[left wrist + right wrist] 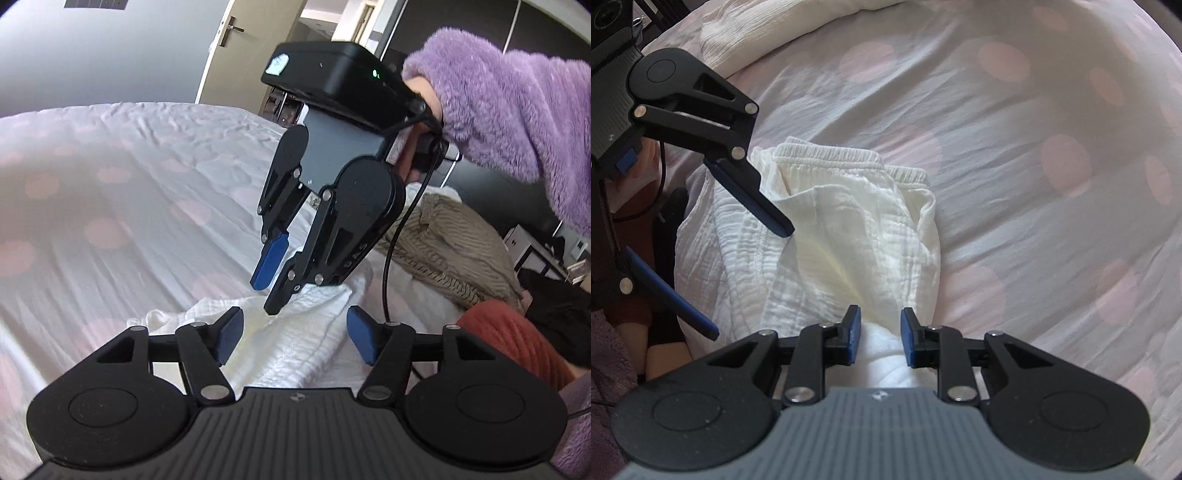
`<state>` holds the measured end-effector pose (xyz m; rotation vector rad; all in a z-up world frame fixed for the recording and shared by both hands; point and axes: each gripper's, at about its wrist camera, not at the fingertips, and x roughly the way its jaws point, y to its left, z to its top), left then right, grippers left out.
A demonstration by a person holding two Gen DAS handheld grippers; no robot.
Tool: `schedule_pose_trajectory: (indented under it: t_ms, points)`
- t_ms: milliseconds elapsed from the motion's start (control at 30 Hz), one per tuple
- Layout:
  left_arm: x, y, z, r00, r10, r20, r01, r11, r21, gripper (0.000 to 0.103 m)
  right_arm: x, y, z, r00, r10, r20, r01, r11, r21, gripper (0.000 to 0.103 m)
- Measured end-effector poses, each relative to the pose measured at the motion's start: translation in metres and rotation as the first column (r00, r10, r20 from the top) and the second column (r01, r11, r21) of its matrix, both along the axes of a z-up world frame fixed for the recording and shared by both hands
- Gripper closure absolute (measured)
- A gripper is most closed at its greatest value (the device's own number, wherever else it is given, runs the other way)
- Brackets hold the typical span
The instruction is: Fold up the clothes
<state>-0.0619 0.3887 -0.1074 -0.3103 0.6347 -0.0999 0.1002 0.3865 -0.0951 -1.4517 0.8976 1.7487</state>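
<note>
Right wrist view: right gripper (877, 338) fingers clamp bunched white trousers (849, 236) on the bed (1034, 184); left gripper (753, 280) fingers spread apart.

Open room is offered by the pink-dotted white bedsheet (1015, 155) right of the crinkled white garment (849, 229); the left is crowded by the left tongs (753, 280).

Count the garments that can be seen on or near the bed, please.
4: white garment under both grippers; cream one further up the bed; beige knit and rust-red one at the bed's edge. More may be hidden.
</note>
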Motion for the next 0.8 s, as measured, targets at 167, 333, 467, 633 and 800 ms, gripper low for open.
schedule_pose_trajectory:
  t_ms: [167, 333, 467, 633, 800]
  points:
    - [0.007, -0.010, -0.011, 0.995, -0.045, -0.094, 0.048, 0.998, 0.036, 0.029, -0.001, 0.001, 0.003, 1.000, 0.011, 0.015, -0.011, 1.000, 0.004, 0.077]
    - [0.014, -0.025, -0.020, 0.992, -0.020, -0.125, 0.038, 0.990, 0.139, 0.029, -0.001, 0.002, 0.002, 1.000, 0.002, 0.015, -0.002, 1.000, 0.005, 0.077]
    - [0.019, -0.038, -0.027, 0.989, 0.003, -0.147, 0.030, 0.975, 0.221, 0.051, -0.004, 0.003, 0.002, 1.000, 0.007, -0.003, -0.007, 1.000, 0.003, 0.077]
    - [0.016, -0.039, -0.023, 0.991, -0.041, -0.125, 0.063, 0.982, 0.179, 0.085, -0.010, -0.001, 0.001, 0.999, 0.037, -0.030, -0.037, 0.999, -0.018, 0.077]
    - [0.002, -0.022, -0.009, 0.996, -0.077, -0.046, 0.079, 0.996, 0.048, 0.086, 0.006, 0.003, 0.009, 0.999, -0.015, -0.036, 0.016, 0.999, 0.030, 0.076]
